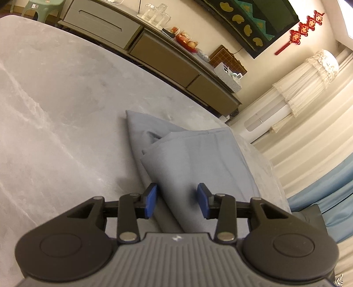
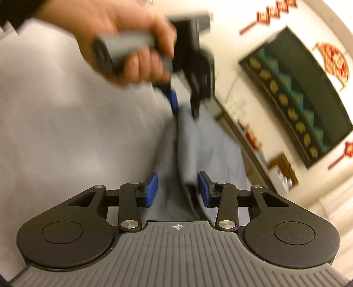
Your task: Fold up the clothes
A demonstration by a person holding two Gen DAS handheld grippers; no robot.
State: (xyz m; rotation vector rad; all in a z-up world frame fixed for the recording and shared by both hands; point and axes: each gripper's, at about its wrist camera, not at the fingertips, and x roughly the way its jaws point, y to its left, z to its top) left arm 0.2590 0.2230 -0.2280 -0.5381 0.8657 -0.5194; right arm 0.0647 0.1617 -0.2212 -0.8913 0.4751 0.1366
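The left tool (image 1: 177,199) stands released, its 2 blue pads (image 1: 151,199) apart with a clear gap on either side of the cloth; a fold of the blue-grey garment (image 1: 194,156) runs between them without being pressed. In the right wrist view the same tool (image 2: 184,106) appears, gripped by a person's hand (image 2: 132,44), its tips down at the far end of the garment; that view is blurred there, so contact cannot be told.

The right tool (image 2: 178,189) is also released, pads (image 2: 152,189) parted. A ridge of the garment (image 2: 189,141) lies in the gap, close against the right-hand pad, with space toward the left-hand one.

The garment lies folded in several layers on a pale grey velvety surface (image 1: 55,92), near its rounded edge, one pointed corner reaching away from the left tool.

Beyond the surface a long low cabinet (image 1: 158,57) with drawers runs along the wall, carrying a tray of glasses (image 1: 154,13), a red bowl of fruit (image 1: 187,42) and a white basket (image 1: 227,77). A dark panel with gold and teal shapes (image 1: 253,19) hangs above it, a red knot ornament (image 1: 302,31) beside that, and cream curtains (image 1: 304,92) further right.
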